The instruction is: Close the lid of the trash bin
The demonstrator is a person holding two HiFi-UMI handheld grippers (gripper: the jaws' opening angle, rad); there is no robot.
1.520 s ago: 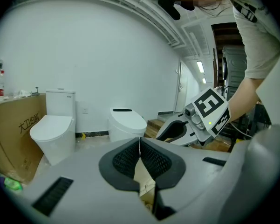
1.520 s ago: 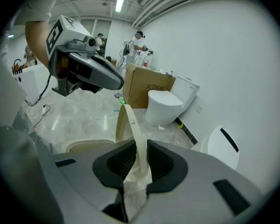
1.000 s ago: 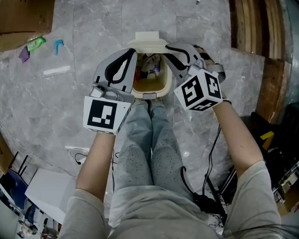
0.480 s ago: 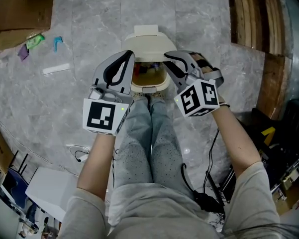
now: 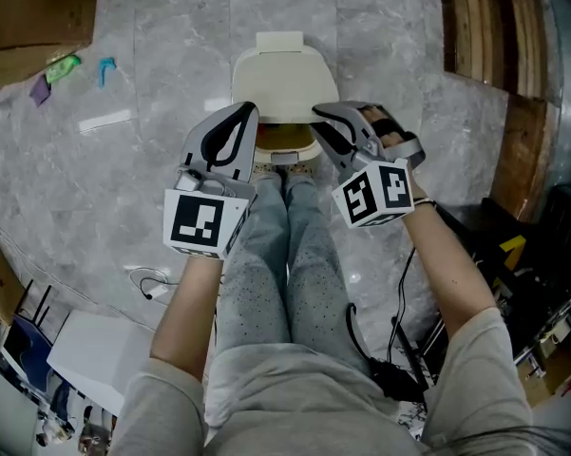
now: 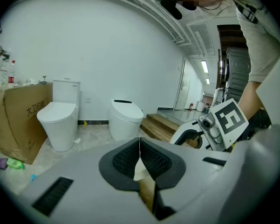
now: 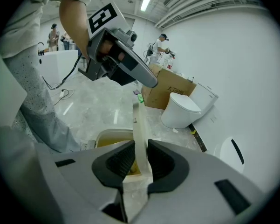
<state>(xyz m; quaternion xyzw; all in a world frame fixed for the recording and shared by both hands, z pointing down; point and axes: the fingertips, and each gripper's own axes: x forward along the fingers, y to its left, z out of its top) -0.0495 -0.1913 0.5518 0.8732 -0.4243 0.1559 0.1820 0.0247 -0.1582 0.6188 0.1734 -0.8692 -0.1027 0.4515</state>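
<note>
In the head view a cream trash bin (image 5: 286, 156) stands on the floor just past the person's feet. Its lid (image 5: 283, 79) is tilted low over the opening, and only a front strip of the inside shows. My left gripper (image 5: 250, 114) is at the lid's left edge and my right gripper (image 5: 321, 117) at its right edge. In the left gripper view the left gripper (image 6: 140, 146) has its pads together on a sliver of lid (image 6: 140, 171). In the right gripper view the right gripper (image 7: 140, 155) is opening: the lid edge (image 7: 140, 125) stands between the pads, with a gap at one pad.
The person's legs (image 5: 285, 255) stretch toward the bin. Cardboard (image 5: 33, 8), coloured scraps (image 5: 62, 67) and a white strip (image 5: 106, 121) lie at the left, wooden steps (image 5: 475, 36) at the right. Two toilets (image 6: 58, 120) (image 6: 125, 118) stand by the wall.
The lid has swung down from nearly upright to low over the bin, hiding most of the rubbish inside. Both grippers have come down and toward the person with it.
</note>
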